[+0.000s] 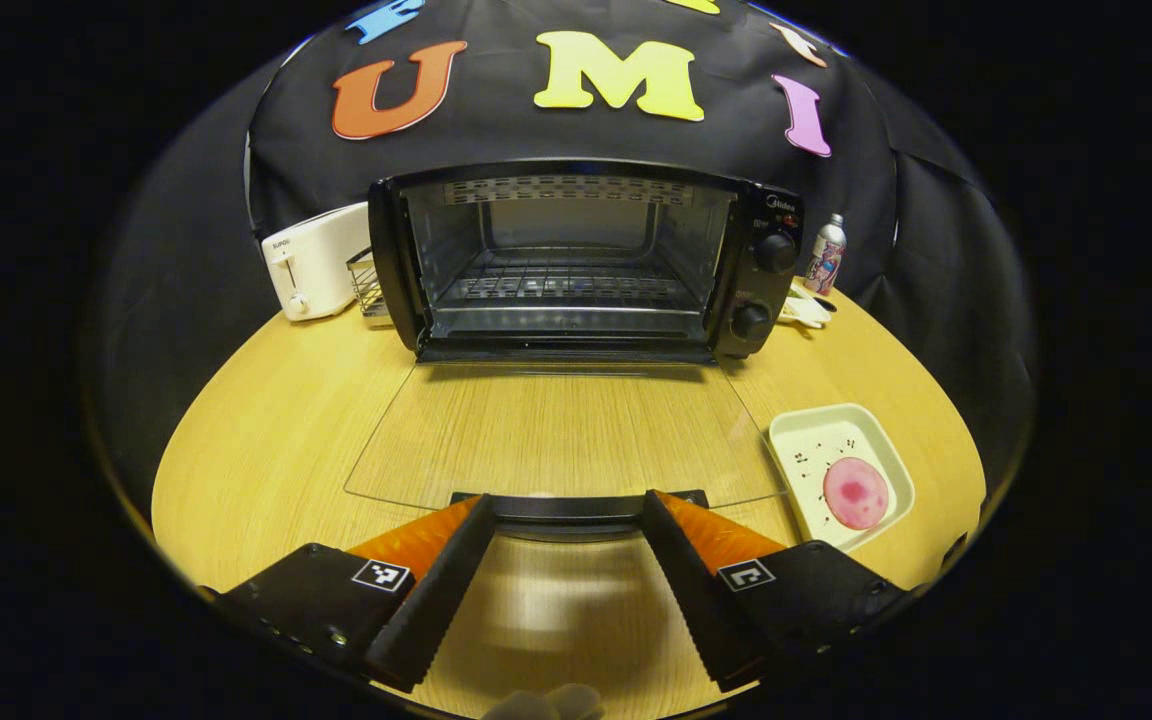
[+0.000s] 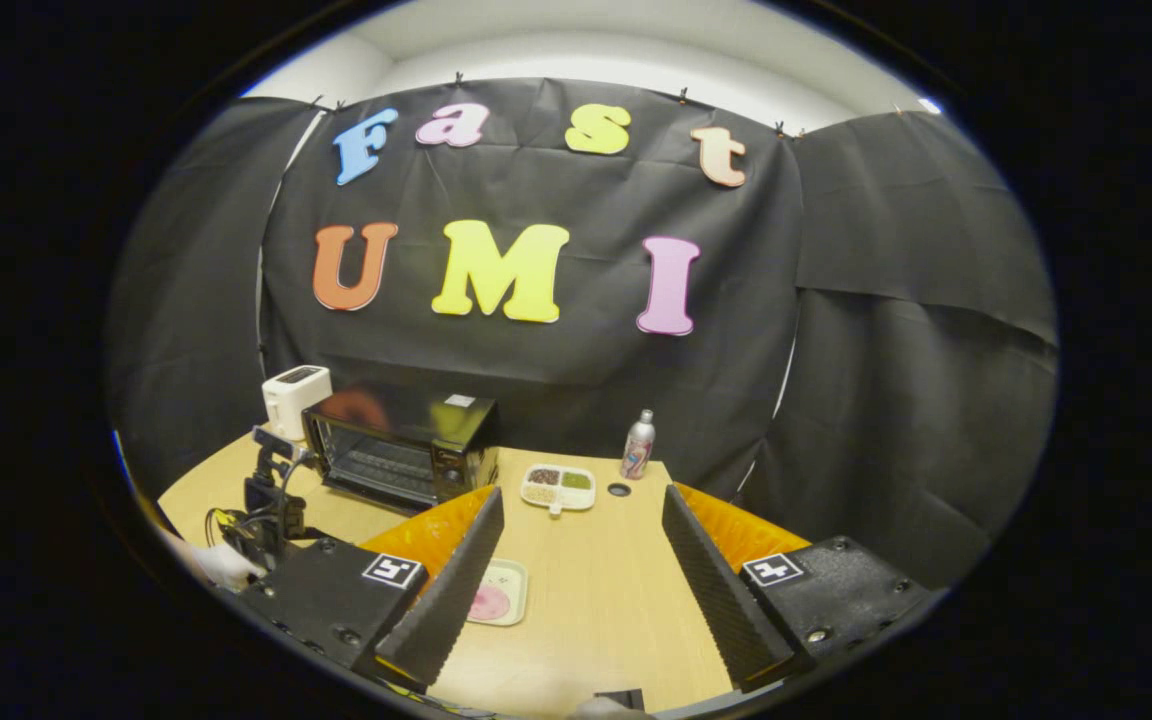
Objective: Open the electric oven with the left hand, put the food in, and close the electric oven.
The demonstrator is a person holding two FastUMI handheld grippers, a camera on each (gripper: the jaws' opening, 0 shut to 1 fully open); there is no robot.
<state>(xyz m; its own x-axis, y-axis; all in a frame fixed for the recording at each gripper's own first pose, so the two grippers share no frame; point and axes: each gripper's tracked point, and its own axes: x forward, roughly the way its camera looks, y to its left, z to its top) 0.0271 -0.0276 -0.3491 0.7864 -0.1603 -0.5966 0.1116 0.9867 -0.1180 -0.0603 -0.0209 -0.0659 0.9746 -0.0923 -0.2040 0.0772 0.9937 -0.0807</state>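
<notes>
Oven door open and laid flat; food not yet inside.

The electric oven (image 1: 576, 260) stands at the back of the wooden counter (image 1: 266, 440), its glass door (image 1: 556, 435) folded down, the wire rack (image 1: 556, 285) bare. Opening looks done; loading and closing remain. The left hand-held gripper (image 1: 566, 540) hovers just at the door's handle (image 1: 576, 505), fingers spread wide, gripping nothing. The food (image 1: 856, 493), a pink round piece, lies in a pale tray (image 1: 801, 445) just right of the door. The right hand-held gripper (image 2: 581, 570) is also wide apart and empty, above the counter. A white toaster (image 1: 311, 260), a bottle (image 1: 826, 255) and a divided snack dish (image 2: 558, 487) flank the oven; nothing blocks its mouth.
</notes>
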